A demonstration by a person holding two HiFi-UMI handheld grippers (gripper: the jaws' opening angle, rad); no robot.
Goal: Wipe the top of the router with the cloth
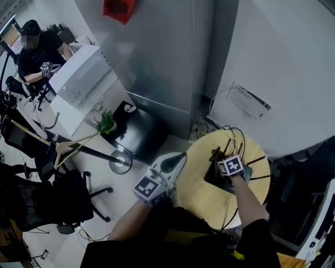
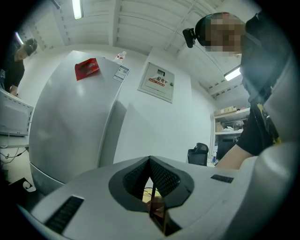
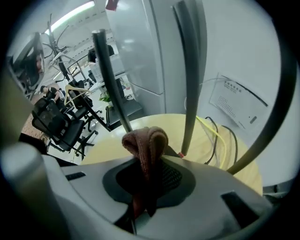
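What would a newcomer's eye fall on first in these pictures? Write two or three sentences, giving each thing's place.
First comes the reddish-brown knitted cloth, bunched and clamped in the right gripper above the round pale-yellow table. Around it rise the dark antennas of the black router, which sits on that table beneath the gripper. The left gripper, jaws together, points off towards a tall grey cabinet.

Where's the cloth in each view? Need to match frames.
Head view: can't make it out, under the right tool.
Left gripper view: not in it.
Right gripper view: cloth bunched in that tool's jaws, lower centre.
Shared landmark: grey cabinet with red item, all views.
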